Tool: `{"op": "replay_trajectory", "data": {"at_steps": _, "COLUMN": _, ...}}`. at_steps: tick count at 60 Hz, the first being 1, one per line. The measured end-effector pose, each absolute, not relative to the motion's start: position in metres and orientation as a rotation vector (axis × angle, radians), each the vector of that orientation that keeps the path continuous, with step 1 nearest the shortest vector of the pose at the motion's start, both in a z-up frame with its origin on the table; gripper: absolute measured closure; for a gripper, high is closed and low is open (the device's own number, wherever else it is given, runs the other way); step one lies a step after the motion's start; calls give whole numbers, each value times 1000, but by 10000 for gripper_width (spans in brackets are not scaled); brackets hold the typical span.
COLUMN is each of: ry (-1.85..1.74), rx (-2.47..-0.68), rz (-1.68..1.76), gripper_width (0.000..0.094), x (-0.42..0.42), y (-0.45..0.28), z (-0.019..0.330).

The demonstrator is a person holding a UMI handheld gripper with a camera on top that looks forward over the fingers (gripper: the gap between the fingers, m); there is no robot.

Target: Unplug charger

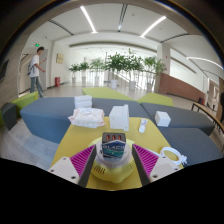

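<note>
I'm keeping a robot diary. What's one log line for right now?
step: unplug | gripper: shut on charger | table: yellow

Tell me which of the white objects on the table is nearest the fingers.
The white charger standing between the magenta-padded fingers, on the yellow table. The other white items, such as the box and the crumpled pile, lie farther beyond them.

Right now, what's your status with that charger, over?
Tool closed on the charger, magenta pads on both sides. Charger above the yellow table. White boxes beyond; nothing blocking.
</note>
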State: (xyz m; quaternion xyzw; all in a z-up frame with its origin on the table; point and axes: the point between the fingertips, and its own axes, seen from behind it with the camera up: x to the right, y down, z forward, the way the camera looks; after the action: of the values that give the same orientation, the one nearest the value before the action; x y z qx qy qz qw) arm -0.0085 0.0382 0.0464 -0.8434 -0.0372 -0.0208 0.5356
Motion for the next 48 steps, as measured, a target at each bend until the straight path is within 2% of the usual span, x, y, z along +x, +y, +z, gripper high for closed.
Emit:
{"op": "replay_trajectory", "data": {"at_steps": 3, "ry": -93, "rx": -1978, "rz": -35, "gripper_width": 271, "x": -20, "y": 45, "z": 52}}
{"op": "replay_trajectory", "data": {"at_steps": 6, "ry": -95, "rx": -1959, "rz": -19, "gripper_width": 568, "x": -13, "y": 66, "z": 44}}
{"op": "replay_trajectory", "data": {"at_steps": 17, "ry": -93, "rx": -1908, "rz": -15, "gripper_width": 725, "x": -13, "y": 67, "z": 47}}
{"op": "replay_trajectory", "data": {"at_steps": 26, "ry": -86, "rx": -1948, "rz": 27, "gripper_width": 729, "x": -15, "y": 70, "z": 56}}
{"op": "replay_trajectory", "data": {"at_steps": 28, "ry": -62, "rx": -1896, "rz": 45, "gripper_width": 727, "x": -12, "y": 69, "z": 80}}
{"op": "replay_trajectory", "data": {"at_steps": 31, "ry": -36, "rx": -1777, "rz": 18, "gripper_width": 729, "x": -2, "y": 70, "z": 133}}
{"op": "replay_trajectory", "data": {"at_steps": 35, "ry": -36, "rx": -1712, "rz": 17, "gripper_width": 728, "x": 5, "y": 68, "z": 190}}
{"op": "replay_trajectory", "data": {"at_steps": 40, "ry": -37, "rx": -1665, "rz": 7, "gripper_width": 730, "x": 19, "y": 61, "z": 235}}
{"op": "replay_trajectory", "data": {"at_steps": 44, "ry": -57, "rx": -1678, "rz": -38, "gripper_width": 728, "x": 34, "y": 49, "z": 245}}
{"op": "replay_trajectory", "data": {"at_steps": 48, "ry": -64, "rx": -1746, "rz": -62, "gripper_width": 728, "x": 56, "y": 48, "z": 214}}
